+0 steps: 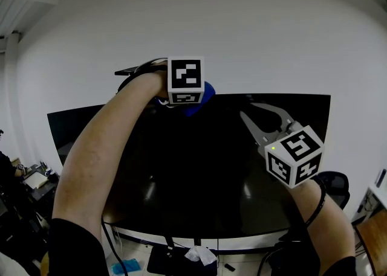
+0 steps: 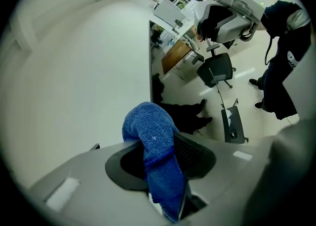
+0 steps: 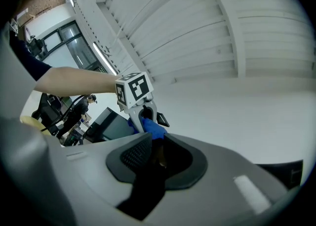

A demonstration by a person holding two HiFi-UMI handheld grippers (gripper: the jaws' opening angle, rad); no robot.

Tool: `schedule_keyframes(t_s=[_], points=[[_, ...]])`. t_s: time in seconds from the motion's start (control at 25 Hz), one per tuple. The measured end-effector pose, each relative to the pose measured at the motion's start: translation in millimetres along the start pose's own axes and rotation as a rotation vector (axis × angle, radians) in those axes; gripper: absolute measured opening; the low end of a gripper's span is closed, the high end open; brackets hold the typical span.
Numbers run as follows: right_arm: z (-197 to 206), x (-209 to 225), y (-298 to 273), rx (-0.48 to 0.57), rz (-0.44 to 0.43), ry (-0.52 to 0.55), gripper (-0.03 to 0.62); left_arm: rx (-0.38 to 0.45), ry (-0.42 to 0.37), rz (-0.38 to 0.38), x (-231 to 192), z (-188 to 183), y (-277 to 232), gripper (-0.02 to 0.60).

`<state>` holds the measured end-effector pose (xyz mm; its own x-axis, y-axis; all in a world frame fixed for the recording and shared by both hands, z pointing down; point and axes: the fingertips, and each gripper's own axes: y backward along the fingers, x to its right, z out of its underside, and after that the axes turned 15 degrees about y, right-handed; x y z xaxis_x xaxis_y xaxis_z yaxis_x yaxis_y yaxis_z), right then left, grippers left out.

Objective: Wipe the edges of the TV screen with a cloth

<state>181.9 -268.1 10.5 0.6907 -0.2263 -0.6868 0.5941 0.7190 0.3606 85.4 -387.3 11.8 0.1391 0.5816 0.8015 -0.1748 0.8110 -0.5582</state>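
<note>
the left forearm [image 1: 100, 154] reaches up and away from the camera. at its end the left gripper [image 2: 159, 147] has its fingers [image 2: 193, 155] clamped on a blue cloth [image 2: 148, 128], which bulges past the tips in a rounded fold and hangs back down between them. lower and to the right, the right gripper [image 1: 248, 110] points up and to the left, with its marker cube [image 1: 294, 155] nearest the camera. its fingers [image 3: 131, 156] stand a little apart with nothing between them. it hovers in front of the upper right part of the tv [image 1: 199, 178], and whether it touches the glass cannot be told. the cloth sits at the tv's top edge, about midway along it, just under the left gripper's own marker cube [image 1: 184, 80]. the tv is a wide black screen, faintly reflecting, set against a plain white wall [image 1: 272, 33]. below it, on the floor [image 1: 242, 259], lie a crumpled white scrap [image 1: 199, 255] and a small blue thing [image 1: 125, 265]. a dark office chair [image 1: 335, 183] stands past the screen's right end.
</note>
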Motion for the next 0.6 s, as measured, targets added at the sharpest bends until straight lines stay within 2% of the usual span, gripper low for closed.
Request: schedule_keyframes(t_s=[0.16,0.36,0.6], points=[[13,23,25,0.006,-0.012,0.0,0.081,0.007,0.007,-0.011,5,-37,-3,0.129],[42,56,61,-0.009,-0.031,0.003,0.081,0.035,0.035,0.014,13,-90,-8,0.129],[80,104,99,-0.03,-0.02,-0.012,0.081,0.034,0.023,0.012,20,-159,-19,0.13]])
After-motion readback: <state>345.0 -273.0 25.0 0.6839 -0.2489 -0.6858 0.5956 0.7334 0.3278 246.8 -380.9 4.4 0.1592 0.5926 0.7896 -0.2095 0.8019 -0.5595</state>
